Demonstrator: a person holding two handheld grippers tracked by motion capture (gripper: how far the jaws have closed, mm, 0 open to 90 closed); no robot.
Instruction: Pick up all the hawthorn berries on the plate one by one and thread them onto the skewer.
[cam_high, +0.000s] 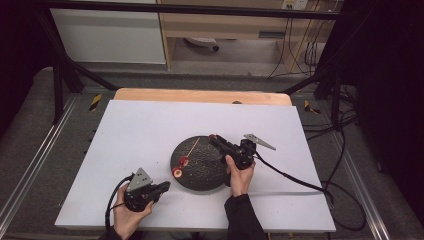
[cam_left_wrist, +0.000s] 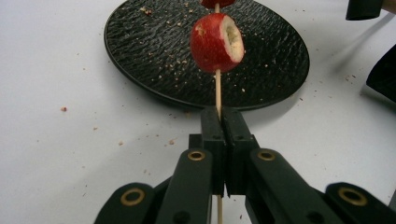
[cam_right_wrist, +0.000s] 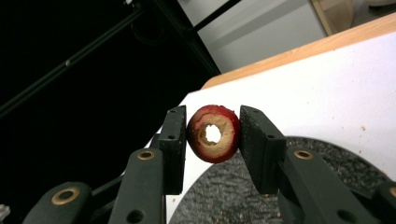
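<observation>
No text, label, brand, number or sign could be read in any of the three views. The black-and-yellow striped patches (cam_high: 95, 101) on the floor rails beside the tabletop carried no writing, and the pale plate (cam_high: 295, 4) on the far wall was too small to make out.

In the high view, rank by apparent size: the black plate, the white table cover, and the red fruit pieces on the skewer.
1. White table cover
2. Black plate
3. Red fruit pieces; the two on the skewer look about alike.
</observation>
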